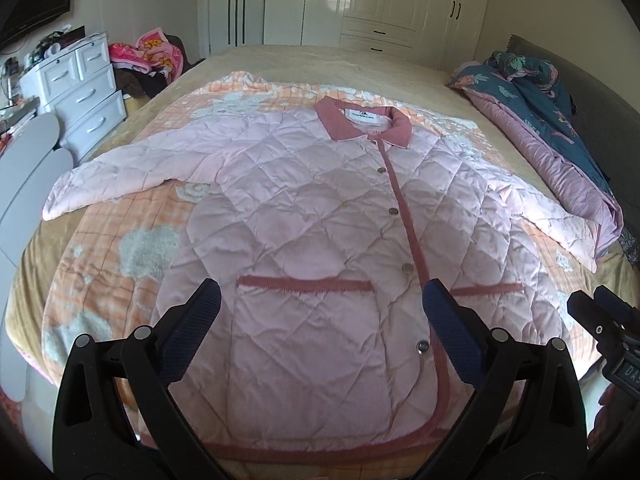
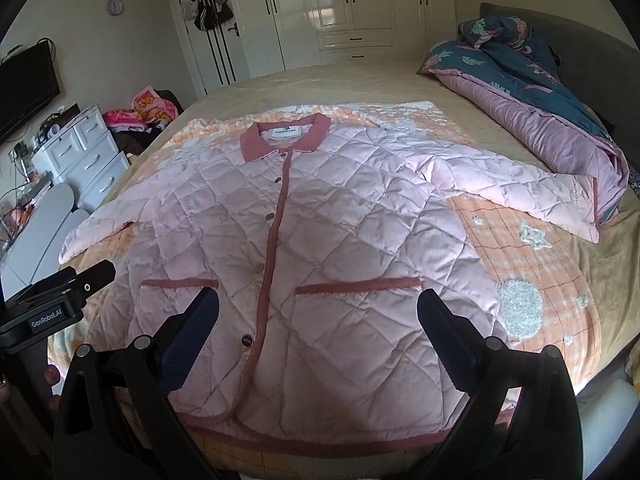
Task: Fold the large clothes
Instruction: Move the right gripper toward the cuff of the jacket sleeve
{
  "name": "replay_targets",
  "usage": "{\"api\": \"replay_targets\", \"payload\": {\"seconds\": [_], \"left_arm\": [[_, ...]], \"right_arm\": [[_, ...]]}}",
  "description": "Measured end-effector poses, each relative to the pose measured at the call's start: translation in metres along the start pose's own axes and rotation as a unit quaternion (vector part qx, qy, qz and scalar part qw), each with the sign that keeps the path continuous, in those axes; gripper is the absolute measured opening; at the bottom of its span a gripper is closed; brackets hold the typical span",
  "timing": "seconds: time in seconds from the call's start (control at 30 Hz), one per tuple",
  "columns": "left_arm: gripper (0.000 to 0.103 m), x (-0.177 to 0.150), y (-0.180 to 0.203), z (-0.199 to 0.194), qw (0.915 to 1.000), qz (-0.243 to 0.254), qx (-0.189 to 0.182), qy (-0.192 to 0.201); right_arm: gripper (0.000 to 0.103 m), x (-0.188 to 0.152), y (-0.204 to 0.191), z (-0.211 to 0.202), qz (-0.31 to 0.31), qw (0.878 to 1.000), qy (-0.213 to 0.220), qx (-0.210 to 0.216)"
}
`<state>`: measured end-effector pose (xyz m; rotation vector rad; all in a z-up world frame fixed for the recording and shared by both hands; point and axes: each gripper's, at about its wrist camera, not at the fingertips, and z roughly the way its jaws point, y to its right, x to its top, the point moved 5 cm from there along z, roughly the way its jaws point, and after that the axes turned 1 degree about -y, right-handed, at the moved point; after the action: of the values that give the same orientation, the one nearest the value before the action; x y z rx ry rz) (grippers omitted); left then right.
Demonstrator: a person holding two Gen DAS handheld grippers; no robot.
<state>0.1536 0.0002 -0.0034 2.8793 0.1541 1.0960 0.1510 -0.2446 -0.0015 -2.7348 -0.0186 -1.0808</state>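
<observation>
Pale pink diamond-quilted jacket lies flat, front up, spread over an orange-and-white checked fleece blanket on a beige-covered bed. Dusty-rose collar points toward the far edge of the bed; hem lies along the near edge. Both sleeves out sideways: one sleeve reaches toward the left edge of the bed, the other sleeve toward the right edge, its cuff lying against a rumpled dark teal floral quilt with mauve lining heaped at the far right corner. Rose placket runs collar to hem, snaps done up. Two rose-trimmed patch pockets sit low on the front, one each side of the placket.

Left gripper: black frame, blue textured pads, jaws wide apart, nothing between them. Poised above the lower front of the jacket on the pocket left of the placket. Contact with the fabric cannot be judged.

Right gripper: same build, jaws wide apart, nothing held. Poised over the other pocket, near the hem.

Each gripper shows at the margin of the other's wrist view, side by side at the near edge of the bed.

Surroundings: white wardrobe beyond the far edge; white plastic drawer unit off the left edge, with a pink cartoon-print blanket pile beside it.
</observation>
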Motion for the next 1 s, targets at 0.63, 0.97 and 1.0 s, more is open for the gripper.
{"api": "replay_targets", "payload": {"seconds": [0.63,0.97,1.0], "left_arm": [[0.095,0.074,0.036,0.061,0.9997,0.004,-0.023,-0.011],[0.095,0.098,0.063,0.106,0.9988,0.013,-0.037,-0.028],[0.095,0.1,0.064,0.111,0.9987,0.013,-0.038,-0.031]], "right_arm": [[0.099,0.086,0.033,0.058,0.02,0.999,0.016,-0.029],[0.099,0.125,0.071,0.091,0.056,0.996,0.033,-0.064],[0.099,0.127,0.076,0.095,0.061,0.995,0.032,-0.069]]}}
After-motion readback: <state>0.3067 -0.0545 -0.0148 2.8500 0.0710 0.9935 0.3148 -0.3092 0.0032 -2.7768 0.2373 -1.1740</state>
